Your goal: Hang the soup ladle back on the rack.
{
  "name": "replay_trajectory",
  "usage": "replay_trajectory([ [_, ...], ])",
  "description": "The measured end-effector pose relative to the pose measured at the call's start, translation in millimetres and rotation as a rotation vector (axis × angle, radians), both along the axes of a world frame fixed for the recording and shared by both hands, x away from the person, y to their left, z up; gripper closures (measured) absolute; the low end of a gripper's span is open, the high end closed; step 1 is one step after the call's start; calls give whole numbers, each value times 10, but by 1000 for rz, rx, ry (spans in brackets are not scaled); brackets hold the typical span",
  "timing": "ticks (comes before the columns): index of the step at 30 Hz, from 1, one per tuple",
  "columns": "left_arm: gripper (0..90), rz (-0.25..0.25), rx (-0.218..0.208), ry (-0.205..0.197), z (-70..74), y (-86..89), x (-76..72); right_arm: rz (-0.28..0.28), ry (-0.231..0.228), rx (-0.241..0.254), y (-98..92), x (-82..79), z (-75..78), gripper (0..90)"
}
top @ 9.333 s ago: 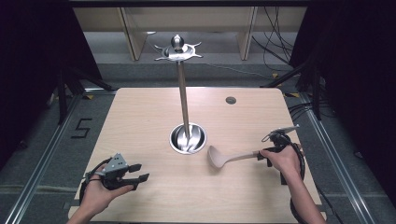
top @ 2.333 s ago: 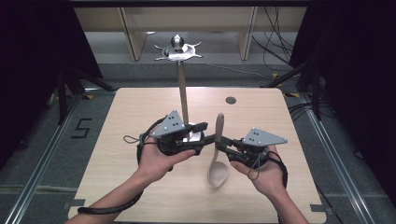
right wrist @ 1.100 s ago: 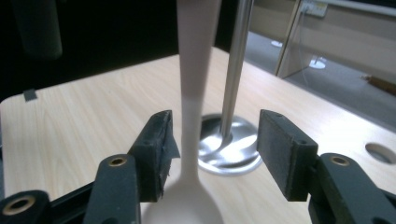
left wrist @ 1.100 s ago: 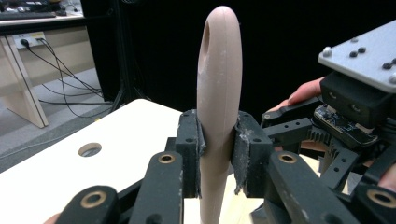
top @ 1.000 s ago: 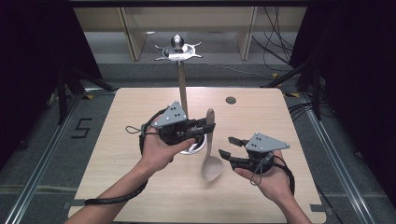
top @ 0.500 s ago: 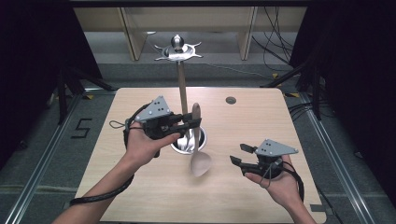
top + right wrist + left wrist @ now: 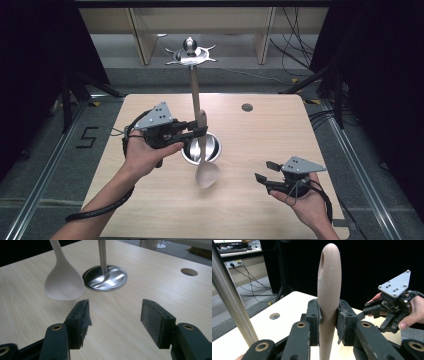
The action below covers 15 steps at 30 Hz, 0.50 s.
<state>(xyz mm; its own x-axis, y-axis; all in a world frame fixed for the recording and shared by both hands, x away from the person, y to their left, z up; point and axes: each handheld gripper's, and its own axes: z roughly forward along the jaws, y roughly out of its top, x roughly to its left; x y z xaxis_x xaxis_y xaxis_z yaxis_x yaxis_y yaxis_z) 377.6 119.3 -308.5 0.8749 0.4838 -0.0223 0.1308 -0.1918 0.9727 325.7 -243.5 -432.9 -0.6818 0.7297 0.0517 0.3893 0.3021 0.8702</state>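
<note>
- Left gripper (image 7: pixel 197 131) has its jaws clenched on the spoon (image 7: pixel 206 172) handle; the bowl hangs just in front of the stand (image 7: pixel 194 95) base.
- Right gripper (image 7: pixel 265 172), jaws just opening and bare, sits well right of the stand.
- Risk: the spoon's hanging hole (top of handle) may miss the stand's hook; the handle could knock the pole and twist in the grip.

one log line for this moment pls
left gripper: shut on spoon, bowl down, by stand pole | right gripper: jaws just opening, nothing between, over table
</note>
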Motion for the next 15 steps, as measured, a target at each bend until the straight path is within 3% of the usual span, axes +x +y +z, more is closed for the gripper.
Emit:
replay_trajectory([
  [3,734,-6,7,-8,19,31,19,15,-26,-16,-35,21,-19,409],
  [5,734,-6,6,-10,36,53,38,-12,10,4,-41,-4,-30,408],
  [7,734,-9,10,-10,57,73,58,-7,-11,-13,-59,10,-49,409],
  [9,734,-10,12,-9,79,87,79,-19,10,-1,-48,-7,-63,408],
  [11,734,-11,8,-6,100,100,107,2,5,-15,-59,11,-72,409],
  [15,734,-20,-6,-10,128,130,181,-20,-14,-21,-74,14,-76,409],
])
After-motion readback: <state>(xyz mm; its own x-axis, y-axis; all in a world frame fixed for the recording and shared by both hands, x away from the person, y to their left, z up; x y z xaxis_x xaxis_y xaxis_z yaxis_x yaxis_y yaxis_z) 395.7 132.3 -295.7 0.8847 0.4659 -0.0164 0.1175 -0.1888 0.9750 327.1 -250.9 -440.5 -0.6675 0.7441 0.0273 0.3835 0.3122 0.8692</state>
